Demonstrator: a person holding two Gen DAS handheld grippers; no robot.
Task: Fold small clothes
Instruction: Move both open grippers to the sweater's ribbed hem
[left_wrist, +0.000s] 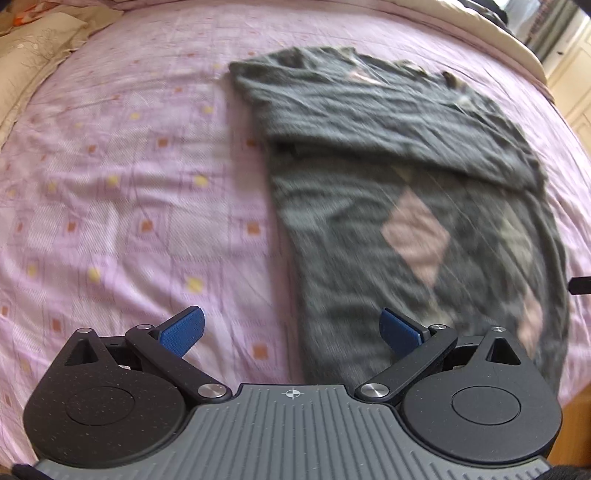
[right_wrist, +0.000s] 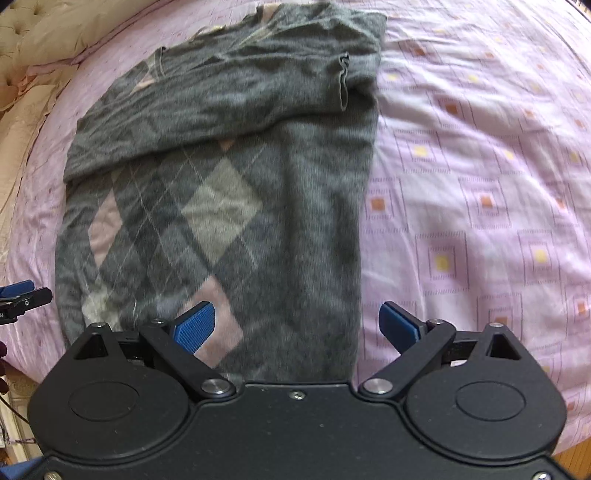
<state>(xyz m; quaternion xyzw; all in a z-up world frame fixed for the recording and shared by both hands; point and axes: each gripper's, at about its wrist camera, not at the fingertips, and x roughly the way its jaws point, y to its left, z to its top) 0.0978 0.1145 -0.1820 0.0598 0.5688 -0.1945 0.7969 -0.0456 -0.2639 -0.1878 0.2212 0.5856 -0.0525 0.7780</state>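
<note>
A dark grey argyle sweater (left_wrist: 406, 206) with pink and light grey diamonds lies flat on the bed, its sides folded in and a sleeve laid across the upper part. It also shows in the right wrist view (right_wrist: 229, 192). My left gripper (left_wrist: 291, 328) is open and empty, hovering over the sweater's lower left edge. My right gripper (right_wrist: 297, 325) is open and empty, hovering over the sweater's lower right edge. The left gripper's tip shows at the left edge of the right wrist view (right_wrist: 20, 299).
The bed has a pink sheet (left_wrist: 122, 192) with small orange and yellow squares. Beige bedding (right_wrist: 40, 40) is bunched at the far edge. A wooden floor (left_wrist: 572, 424) shows past the bed's near edge.
</note>
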